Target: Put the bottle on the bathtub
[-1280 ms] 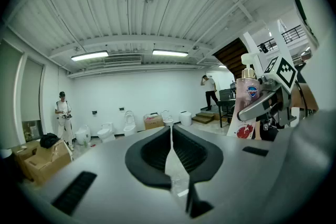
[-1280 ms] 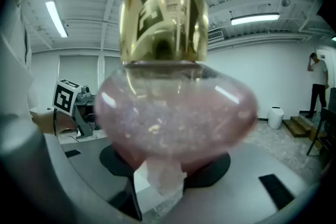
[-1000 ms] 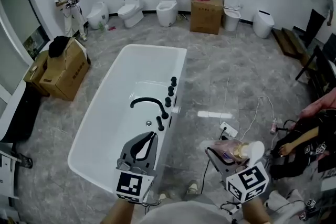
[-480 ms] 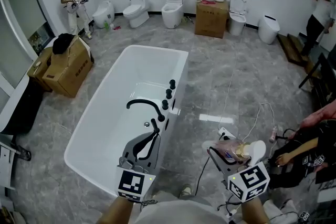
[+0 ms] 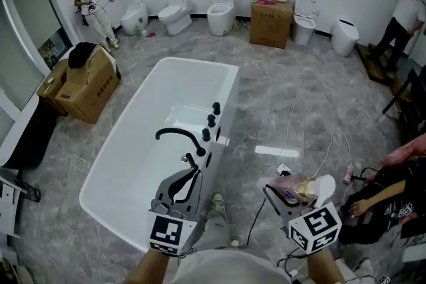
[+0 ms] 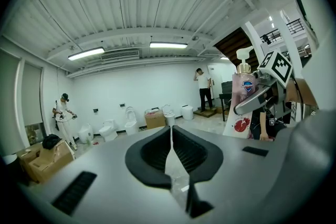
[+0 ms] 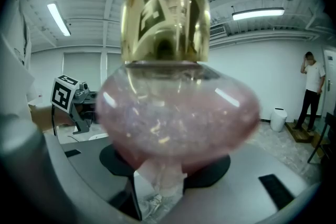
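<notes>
right gripper point(image 5: 279, 195) is clamped on the pink bottle point(image 5: 298, 191), mid-carry, left gripper point(image 5: 188, 176) closed on nothing; the bathtub point(image 5: 229, 95) lies ahead-left, so next it likely swings over that rim and lowers

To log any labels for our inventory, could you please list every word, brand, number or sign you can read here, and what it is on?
Nothing can be read for certain.
Pink clear plastic pump bottle with gold collar: blue shield logo and red round emblem on its label, lettering too blurred.
Large brown cardboard box left of the white bathtub: dark print, too small.
Black-and-white square marker on the white cube: code pattern only, no letters.
</notes>
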`<state>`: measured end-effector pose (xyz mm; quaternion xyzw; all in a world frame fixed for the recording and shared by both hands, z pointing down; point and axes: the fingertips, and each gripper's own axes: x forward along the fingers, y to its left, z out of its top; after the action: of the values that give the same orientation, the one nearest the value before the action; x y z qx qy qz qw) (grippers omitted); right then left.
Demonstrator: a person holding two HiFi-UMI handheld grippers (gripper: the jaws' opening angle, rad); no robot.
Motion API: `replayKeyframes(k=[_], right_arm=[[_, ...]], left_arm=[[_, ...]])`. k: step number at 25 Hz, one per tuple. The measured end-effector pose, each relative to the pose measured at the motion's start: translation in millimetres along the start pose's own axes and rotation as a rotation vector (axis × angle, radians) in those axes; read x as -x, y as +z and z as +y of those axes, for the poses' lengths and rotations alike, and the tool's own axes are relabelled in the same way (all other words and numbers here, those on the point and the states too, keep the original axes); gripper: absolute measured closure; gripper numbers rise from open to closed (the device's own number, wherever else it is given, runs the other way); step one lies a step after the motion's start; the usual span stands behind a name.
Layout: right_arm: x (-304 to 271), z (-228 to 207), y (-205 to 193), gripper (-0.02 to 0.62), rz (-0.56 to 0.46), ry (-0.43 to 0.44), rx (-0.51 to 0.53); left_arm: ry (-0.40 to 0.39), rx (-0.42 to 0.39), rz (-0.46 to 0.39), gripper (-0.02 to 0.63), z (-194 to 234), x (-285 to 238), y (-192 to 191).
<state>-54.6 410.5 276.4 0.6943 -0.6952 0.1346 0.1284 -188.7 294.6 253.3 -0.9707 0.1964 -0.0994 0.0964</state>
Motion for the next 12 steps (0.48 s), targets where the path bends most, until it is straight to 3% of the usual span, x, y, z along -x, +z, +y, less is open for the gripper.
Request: replayKeyframes(k=[12], right_arm=[[-86.6,-50.9,3.4,0.35,0.03,-0.001,-0.006]], left_arm=[[0.013,0.011,0.026,0.577,50.6,-79.4,-34.6]])
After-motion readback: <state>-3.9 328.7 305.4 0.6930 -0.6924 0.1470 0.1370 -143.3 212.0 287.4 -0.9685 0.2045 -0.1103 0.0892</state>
